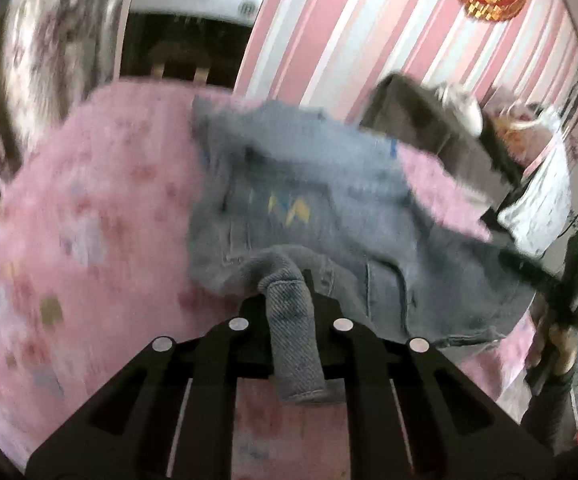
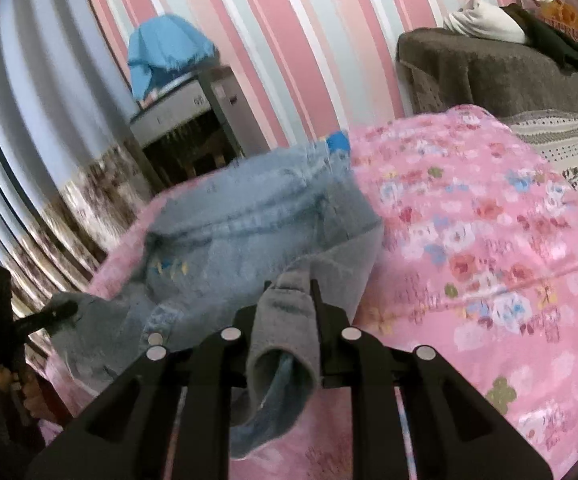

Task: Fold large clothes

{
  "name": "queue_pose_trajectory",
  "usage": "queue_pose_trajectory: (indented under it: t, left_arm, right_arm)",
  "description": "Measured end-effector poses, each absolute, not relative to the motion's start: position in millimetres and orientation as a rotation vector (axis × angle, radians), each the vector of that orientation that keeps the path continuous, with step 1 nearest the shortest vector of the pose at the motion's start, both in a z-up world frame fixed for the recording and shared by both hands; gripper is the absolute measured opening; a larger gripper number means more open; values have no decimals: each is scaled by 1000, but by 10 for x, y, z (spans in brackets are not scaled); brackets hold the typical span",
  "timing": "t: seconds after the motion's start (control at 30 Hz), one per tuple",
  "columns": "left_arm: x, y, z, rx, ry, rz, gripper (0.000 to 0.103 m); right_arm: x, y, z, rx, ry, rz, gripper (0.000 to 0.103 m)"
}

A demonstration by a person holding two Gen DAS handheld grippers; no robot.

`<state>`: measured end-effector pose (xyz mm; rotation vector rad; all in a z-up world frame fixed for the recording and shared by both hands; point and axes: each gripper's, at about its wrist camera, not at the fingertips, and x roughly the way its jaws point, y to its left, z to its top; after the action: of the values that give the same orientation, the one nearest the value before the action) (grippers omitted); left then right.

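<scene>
Nearest to us in the left wrist view, our left gripper [image 1: 289,292] is pressed together on a fold of a denim jacket [image 1: 309,208], and a strip of that cloth hangs back between the black fingers [image 1: 245,308] towards the camera. No earlier picture is at hand, so we only state the pinch as it stands. In the right wrist view our right gripper [image 2: 289,292] likewise pinches a grey, rolled edge of the same jacket [image 2: 241,232], with a loop of cloth drooping between its fingers [image 2: 329,308].

The jacket lies partly lifted over a bed spread with a pink flowered cover [image 2: 489,248]; it sits towards the far edge of the bed, close to the wall, its pale blue back with a small yellow and blue mark facing up. The picture from the left is blurred, so finer seams are hard to read.

At the right side of the left view we see the other gripper [image 1: 569,280] and a hand [image 1: 557,344] holding its handle.

Beyond the bed stands a wall with pink and white stripes [image 2: 309,40]. A grey blanket [image 2: 489,72] covers furniture at the far right corner, and a blue cloth [image 2: 169,52] rests on a grey cabinet [image 2: 193,108].
</scene>
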<state>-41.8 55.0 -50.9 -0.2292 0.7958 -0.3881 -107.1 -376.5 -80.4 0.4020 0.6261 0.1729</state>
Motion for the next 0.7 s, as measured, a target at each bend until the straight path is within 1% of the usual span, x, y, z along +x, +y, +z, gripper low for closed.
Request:
queue_pose_trajectory:
  t: [0.2, 0.4, 0.47, 0.57, 0.7]
  left_arm:
    - [64, 474, 114, -139, 669, -372, 9]
    - [602, 284, 465, 36, 601, -303, 9]
    - [908, 249, 491, 66, 608, -286, 9]
    - [1313, 187, 406, 91, 635, -266, 9]
    - [1889, 89, -16, 125, 721, -234, 10]
  right_arm:
    - [-818, -3766, -331, 410, 519, 206, 16]
    - [-299, -3652, 255, 304, 422, 192, 16]
    - [3, -3606, 343, 271, 424, 187, 16]
    - [459, -3580, 308, 231, 447, 161, 16]
    - [1102, -3609, 78, 200, 521, 121, 16]
